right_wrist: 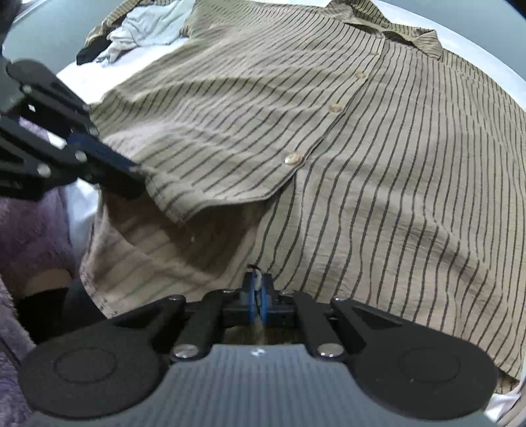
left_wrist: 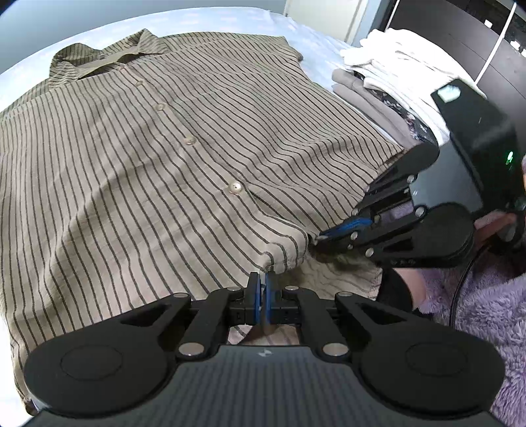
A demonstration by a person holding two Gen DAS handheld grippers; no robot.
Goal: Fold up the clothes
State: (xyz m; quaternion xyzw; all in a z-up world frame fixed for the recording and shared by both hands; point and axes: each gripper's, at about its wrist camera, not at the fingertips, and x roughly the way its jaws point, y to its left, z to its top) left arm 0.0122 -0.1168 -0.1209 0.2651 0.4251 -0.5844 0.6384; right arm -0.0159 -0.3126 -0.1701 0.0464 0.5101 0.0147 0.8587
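Note:
A tan shirt with dark stripes (left_wrist: 164,147) lies buttoned and flat on the bed, its collar at the far end. My left gripper (left_wrist: 262,282) is shut on the near hem by the button placket. In the left wrist view my right gripper (left_wrist: 317,238) comes in from the right, also shut on the hem a short way along. In the right wrist view the shirt (right_wrist: 394,164) fills the frame. There the right gripper (right_wrist: 258,282) pinches the bottom edge, and the left gripper (right_wrist: 138,174) holds a lifted front corner at the left.
A stack of folded white and grey clothes (left_wrist: 378,82) sits on the bed just right of the shirt. A loose pile of garments (right_wrist: 141,29) lies past its far side. A person's purple fuzzy sleeve (left_wrist: 493,312) is near the bed's front edge. The white sheet (left_wrist: 33,56) shows around the shirt.

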